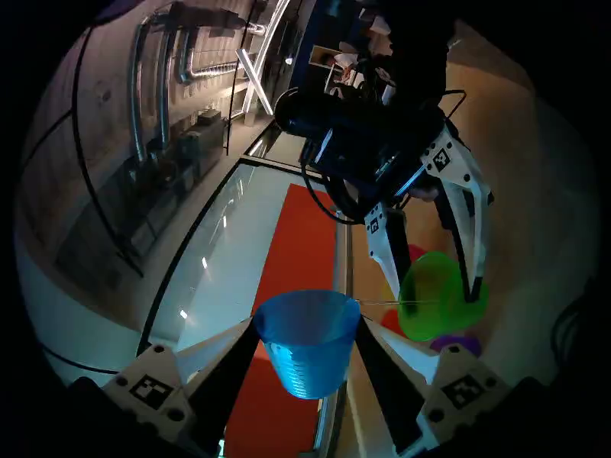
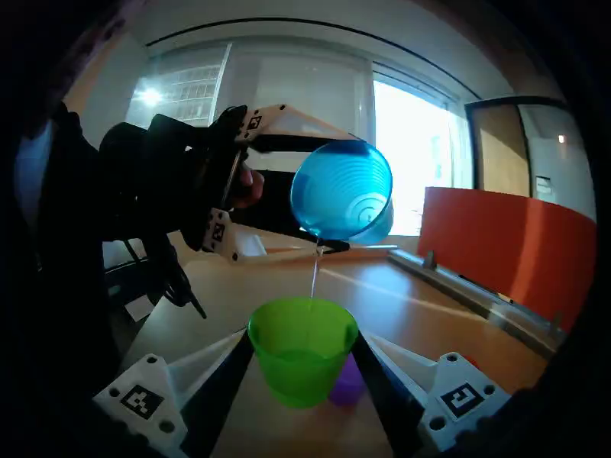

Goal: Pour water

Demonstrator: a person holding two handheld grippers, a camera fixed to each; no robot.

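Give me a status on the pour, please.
Left hand-held gripper shut on tilted blue cup. Right hand-held gripper shut on green cup beneath. Thin stream landing inside. Beside it, purple item, not obstructing.

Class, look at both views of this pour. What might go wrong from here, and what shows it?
1. The thin water stream falls through open air from the tilted translucent blue plastic cup and seems to land near the far rim of the green plastic cup; a small wobble may spill onto the wooden table.
2. The right gripper holds the green cup while it fills; added weight might make it slip.
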